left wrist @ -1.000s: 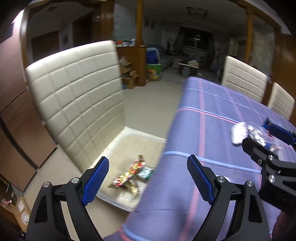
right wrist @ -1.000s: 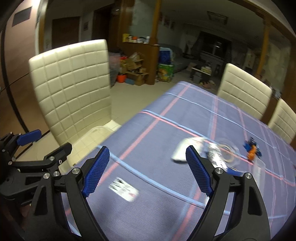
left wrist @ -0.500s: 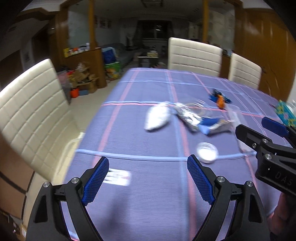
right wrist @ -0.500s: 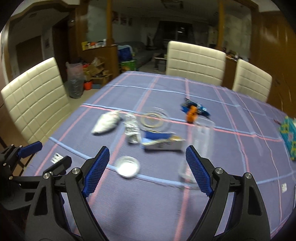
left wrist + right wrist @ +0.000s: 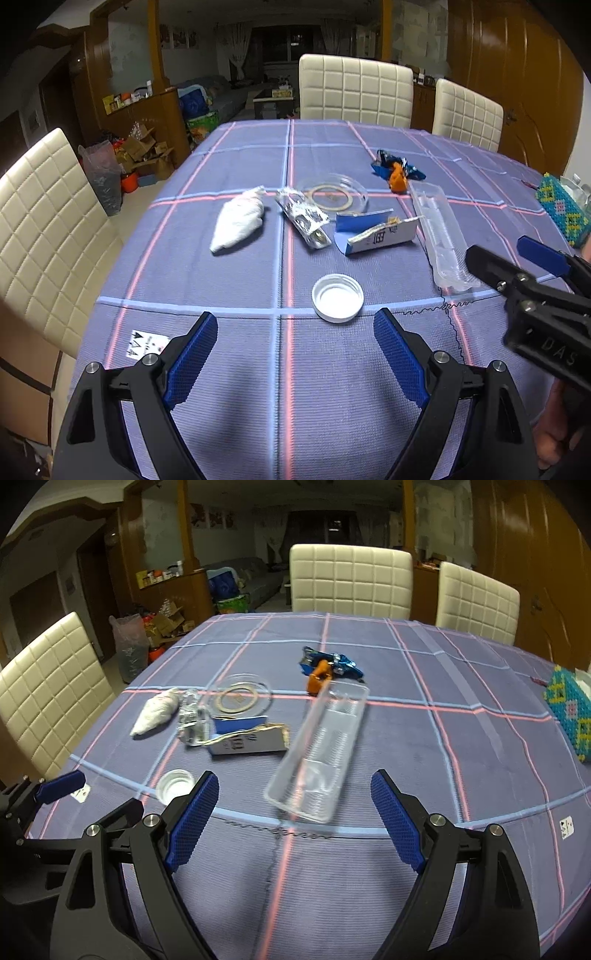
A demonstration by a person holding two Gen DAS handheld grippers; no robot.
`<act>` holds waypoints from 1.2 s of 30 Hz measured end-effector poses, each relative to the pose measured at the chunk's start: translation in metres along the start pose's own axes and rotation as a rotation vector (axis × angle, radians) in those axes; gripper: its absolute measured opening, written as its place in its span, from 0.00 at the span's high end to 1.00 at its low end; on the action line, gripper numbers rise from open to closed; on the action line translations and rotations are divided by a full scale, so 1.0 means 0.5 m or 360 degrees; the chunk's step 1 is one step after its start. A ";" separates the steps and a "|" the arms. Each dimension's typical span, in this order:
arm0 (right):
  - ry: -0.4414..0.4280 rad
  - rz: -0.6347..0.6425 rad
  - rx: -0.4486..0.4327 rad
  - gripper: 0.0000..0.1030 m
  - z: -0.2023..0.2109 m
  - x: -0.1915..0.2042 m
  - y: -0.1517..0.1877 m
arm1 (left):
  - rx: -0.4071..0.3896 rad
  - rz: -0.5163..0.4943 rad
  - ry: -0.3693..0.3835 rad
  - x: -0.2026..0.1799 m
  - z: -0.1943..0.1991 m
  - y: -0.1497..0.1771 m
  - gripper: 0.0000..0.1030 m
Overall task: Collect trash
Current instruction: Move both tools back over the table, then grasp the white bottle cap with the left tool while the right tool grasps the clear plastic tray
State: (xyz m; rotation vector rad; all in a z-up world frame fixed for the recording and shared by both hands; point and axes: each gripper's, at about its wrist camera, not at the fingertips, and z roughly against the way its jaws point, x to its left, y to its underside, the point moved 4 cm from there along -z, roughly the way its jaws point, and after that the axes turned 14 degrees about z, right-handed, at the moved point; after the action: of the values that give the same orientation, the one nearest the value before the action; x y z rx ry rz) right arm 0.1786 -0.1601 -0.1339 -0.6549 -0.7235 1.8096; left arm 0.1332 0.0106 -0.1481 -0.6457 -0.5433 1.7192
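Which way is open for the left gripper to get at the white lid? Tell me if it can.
Probably yes. The left gripper is open and empty, and the white lid lies just ahead of its fingertips on bare tablecloth, apart from the other trash. The right gripper sits off to the side, not between them.

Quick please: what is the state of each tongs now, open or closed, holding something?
Left tongs: open, holding nothing.
Right tongs: open, holding nothing.

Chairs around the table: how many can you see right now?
3. One chair stands at the table's left side, one at the far end, and another at the far right corner. Any on the near or right side would be out of view.
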 end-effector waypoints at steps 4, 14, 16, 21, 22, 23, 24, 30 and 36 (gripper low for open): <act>0.0000 -0.0024 0.0028 0.19 -0.014 -0.018 0.008 | 0.0031 0.0016 -0.0003 -0.002 -0.015 0.001 0.18; -0.0026 -0.0040 0.0079 0.19 -0.052 -0.009 0.003 | 0.0105 -0.0068 -0.0010 -0.036 -0.066 -0.002 0.18; -0.0025 -0.0037 0.0090 0.19 -0.060 -0.009 0.001 | 0.0135 -0.0098 -0.0016 -0.044 -0.082 -0.002 0.18; -0.0040 -0.0036 0.0140 0.19 -0.085 -0.007 -0.002 | 0.0204 -0.0056 -0.0014 -0.035 -0.119 -0.005 0.18; -0.0038 -0.0034 0.0150 0.19 -0.091 -0.005 -0.002 | 0.0203 -0.0050 -0.0018 -0.033 -0.122 -0.005 0.19; -0.0036 -0.0033 0.0157 0.19 -0.096 -0.006 -0.002 | 0.0183 -0.0055 -0.0025 -0.030 -0.123 -0.007 0.20; -0.0028 -0.0029 0.0172 0.19 -0.103 -0.004 -0.002 | 0.0184 -0.0057 -0.0013 -0.030 -0.123 -0.008 0.21; -0.0079 -0.0094 0.0311 0.44 -0.141 -0.002 0.019 | 0.0133 -0.0117 0.0041 -0.041 -0.113 -0.011 0.62; -0.0030 -0.0091 0.0263 0.51 -0.122 -0.003 0.024 | 0.0122 -0.0107 0.0065 -0.039 -0.106 -0.009 0.62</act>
State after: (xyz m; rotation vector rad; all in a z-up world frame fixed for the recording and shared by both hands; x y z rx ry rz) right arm 0.2157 -0.1543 -0.1835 -0.5036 -0.5918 1.8030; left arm 0.1756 -0.0059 -0.1817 -0.6002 -0.4634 1.6518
